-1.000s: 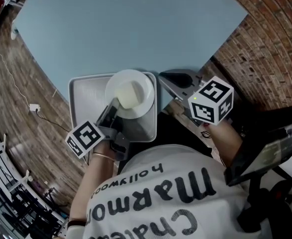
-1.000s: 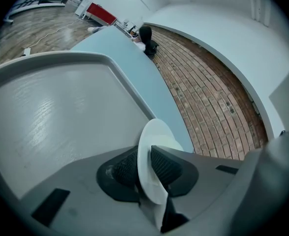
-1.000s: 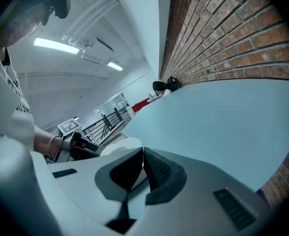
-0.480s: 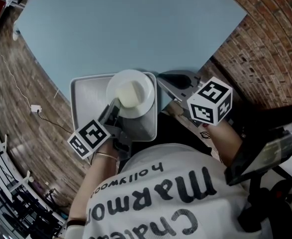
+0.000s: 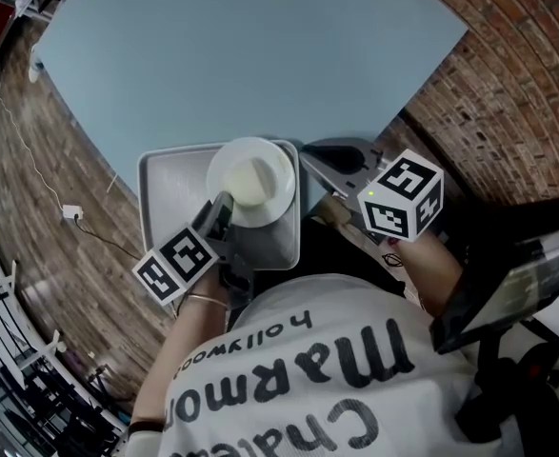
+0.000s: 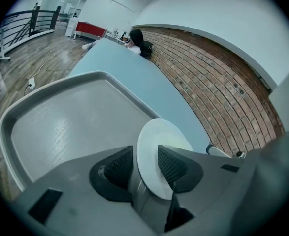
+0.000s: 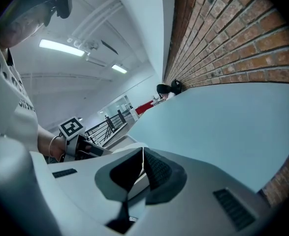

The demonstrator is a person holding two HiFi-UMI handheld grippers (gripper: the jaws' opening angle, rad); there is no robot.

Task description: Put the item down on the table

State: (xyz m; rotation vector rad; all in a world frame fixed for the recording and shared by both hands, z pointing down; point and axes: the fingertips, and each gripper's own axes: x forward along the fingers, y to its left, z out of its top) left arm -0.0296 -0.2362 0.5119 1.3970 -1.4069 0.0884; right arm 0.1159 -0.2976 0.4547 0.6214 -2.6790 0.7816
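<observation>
Head view: blue table (image 5: 241,55); grey tray (image 5: 169,198) at its near corner; white plate (image 5: 250,181) over tray's R half. L gripper view only: L gripper (image 6: 145,162) jaws clamped on plate rim, tray behind. R gripper view only: R gripper (image 7: 143,167) jaws together, empty, just R of tray; brick wall (image 7: 223,38) alongside.

One plate (image 5: 250,181), one tray (image 5: 169,198), one table (image 5: 260,55).
</observation>
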